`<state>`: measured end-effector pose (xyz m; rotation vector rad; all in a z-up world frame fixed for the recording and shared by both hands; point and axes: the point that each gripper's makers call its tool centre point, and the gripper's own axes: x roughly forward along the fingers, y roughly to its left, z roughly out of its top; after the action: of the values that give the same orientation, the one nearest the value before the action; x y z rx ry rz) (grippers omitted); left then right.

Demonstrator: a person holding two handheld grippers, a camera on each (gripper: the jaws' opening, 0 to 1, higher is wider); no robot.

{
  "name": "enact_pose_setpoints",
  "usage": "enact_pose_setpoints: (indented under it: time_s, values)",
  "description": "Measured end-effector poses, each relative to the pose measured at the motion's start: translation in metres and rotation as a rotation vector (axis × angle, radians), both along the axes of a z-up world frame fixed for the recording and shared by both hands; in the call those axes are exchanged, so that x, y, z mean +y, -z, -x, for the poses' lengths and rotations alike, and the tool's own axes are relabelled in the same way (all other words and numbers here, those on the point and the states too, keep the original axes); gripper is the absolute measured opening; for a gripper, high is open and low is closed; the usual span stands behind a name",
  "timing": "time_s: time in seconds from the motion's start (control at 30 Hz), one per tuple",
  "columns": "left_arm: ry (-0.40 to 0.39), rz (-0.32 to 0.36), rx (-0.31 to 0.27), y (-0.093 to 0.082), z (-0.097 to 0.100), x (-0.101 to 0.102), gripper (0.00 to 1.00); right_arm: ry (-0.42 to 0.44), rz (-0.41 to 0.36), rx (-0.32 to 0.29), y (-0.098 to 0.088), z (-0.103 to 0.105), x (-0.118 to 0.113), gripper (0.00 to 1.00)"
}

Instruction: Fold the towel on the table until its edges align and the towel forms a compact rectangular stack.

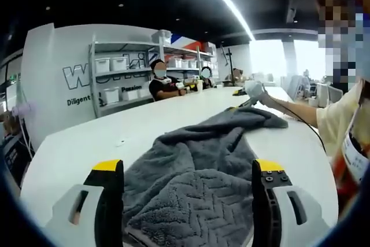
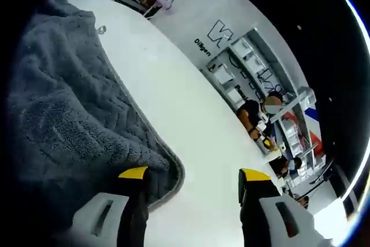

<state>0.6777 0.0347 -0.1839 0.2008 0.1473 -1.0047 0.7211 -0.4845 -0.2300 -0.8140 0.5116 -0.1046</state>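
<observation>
**Grey towel lies rumpled on a white table, both claws open**

Grey terry cloth with a raised zigzag weave makes up the towel (image 1: 196,183), which lies spread and wrinkled on a long white table (image 1: 87,143). In the left gripper view, the near end of the towel sits between the two yellow-tipped jaws of the left claw (image 1: 189,167), which stand wide apart and hold nothing. The far end of the towel is bunched into a ridge near the table's far side. There the right claw (image 1: 250,98) reaches in, held by a person (image 1: 341,125) in a pale yellow top; a thin dark cable runs back from it.

In the right gripper view, the right claw (image 2: 189,174) is also open. One jaw stands over a rounded corner of the towel (image 2: 69,114), with its stitched hem edge just beside it, and the other jaw stands over bare table (image 2: 191,114). Whether the jaws touch the cloth cannot be told.

The towel looks soft, thick and limp, and probably light. It will likely sag and fold wherever it is not supported, and drag across the smooth table rather than slide as one piece. The hemmed corners look like the best places to pinch, one per claw, so an edge can be lifted and laid evenly over the opposite edge.

Shelves (image 1: 124,73) with white bins and seated people stand in the background.
</observation>
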Motion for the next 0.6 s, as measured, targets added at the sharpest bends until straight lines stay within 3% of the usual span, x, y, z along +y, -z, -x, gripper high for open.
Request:
enact_pose_setpoints:
  time_s: [0.13,0.27,0.6]
  values:
    - [0.000,-0.004,0.002,0.002,0.001,-0.001,0.90,0.005,-0.068,0.028,-0.004,0.010,0.004,0.85]
    - [-0.002,-0.009,0.004,0.003,0.000,-0.001,0.90,-0.031,-0.177,0.009,-0.008,0.014,0.019,0.99]
    - [-0.010,-0.013,0.005,0.003,-0.002,0.001,0.90,-0.128,-0.303,-0.026,-0.021,0.021,0.049,0.99]
